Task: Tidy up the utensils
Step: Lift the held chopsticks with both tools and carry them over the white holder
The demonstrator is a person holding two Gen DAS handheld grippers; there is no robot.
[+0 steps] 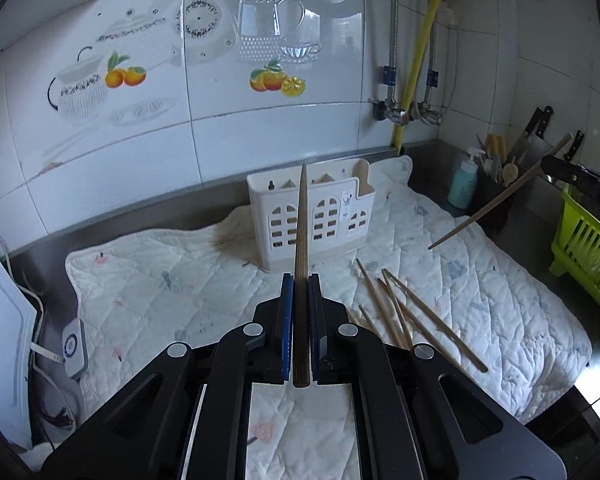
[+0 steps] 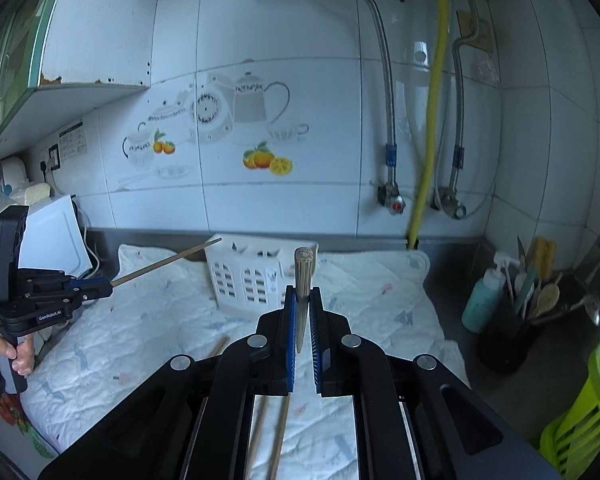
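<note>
My left gripper (image 1: 300, 280) is shut on a brown chopstick (image 1: 301, 240) that points forward at the white slotted utensil holder (image 1: 312, 216) standing on the quilted cloth (image 1: 140, 280). My right gripper (image 2: 303, 292) is shut on another chopstick (image 2: 303, 276), held above the cloth with its thick end up, in front of the holder (image 2: 252, 276). In the left wrist view the right gripper (image 1: 580, 184) shows at the right edge with its chopstick (image 1: 500, 196) angled down-left. Several loose chopsticks (image 1: 412, 312) lie on the cloth right of my left gripper.
A black pot of spoons and knives (image 2: 516, 320) and a teal pump bottle (image 2: 482, 296) stand in the right corner. A lime green rack (image 2: 580, 412) is at the right edge. A white appliance (image 2: 56, 236) stands at the left. Pipes and valves run down the tiled wall.
</note>
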